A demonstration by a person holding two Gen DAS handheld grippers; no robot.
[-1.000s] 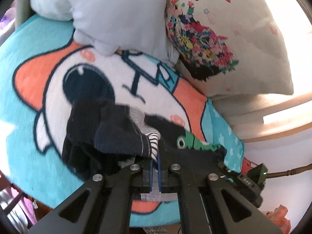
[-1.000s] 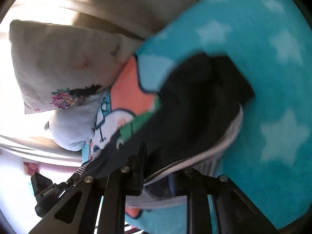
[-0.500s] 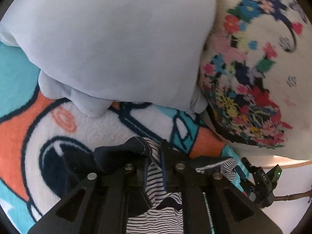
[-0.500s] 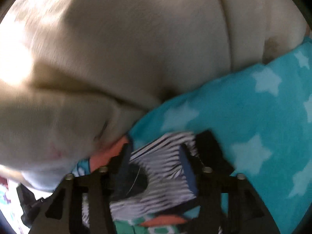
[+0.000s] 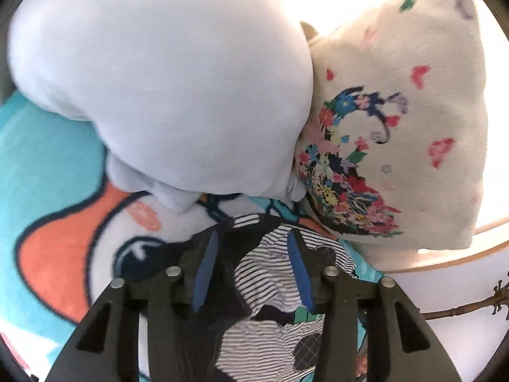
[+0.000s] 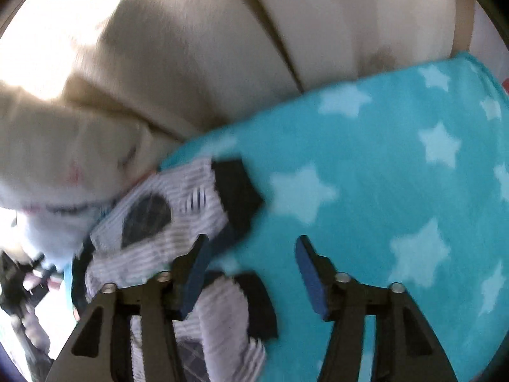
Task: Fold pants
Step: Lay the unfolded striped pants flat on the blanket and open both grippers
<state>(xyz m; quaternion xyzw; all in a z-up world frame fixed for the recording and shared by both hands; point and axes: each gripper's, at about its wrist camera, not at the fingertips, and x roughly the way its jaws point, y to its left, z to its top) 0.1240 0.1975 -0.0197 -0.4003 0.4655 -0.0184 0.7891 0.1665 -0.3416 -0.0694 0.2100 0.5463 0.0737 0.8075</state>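
Two grippers hang over a fleece blanket, both with jaws spread wide and nothing held between their blue pads. In the left wrist view, the left gripper (image 5: 251, 245) straddles the pants (image 5: 270, 270), a small striped garment of thin black-and-white knit with dark cuffs and a dark rounded patch, lying bunched on the blanket (image 5: 47, 165) at the near centre. Room is tight on the far side: two pillows crowd that edge, one plain white pillow (image 5: 165, 79) at far left and one cream floral pillow (image 5: 397, 146) at far right, its lower corner just beside the pants. The blanket's left stretch, printed with an orange, white and navy cartoon figure on teal, lies open.

In the right wrist view, blurred by motion, the right gripper (image 6: 251, 248) sits above bare teal fleece scattered with pale stars, its left finger (image 6: 194, 273) at the edge of the pants (image 6: 178, 210), though contact cannot be judged. The pants spread to the near left there, two dark cuffs showing, one far and one near. To the right the blanket (image 6: 397, 165) runs open to its edge. A beige padded cushion (image 6: 241, 47), seamed into panels, rises behind the blanket's far edge.
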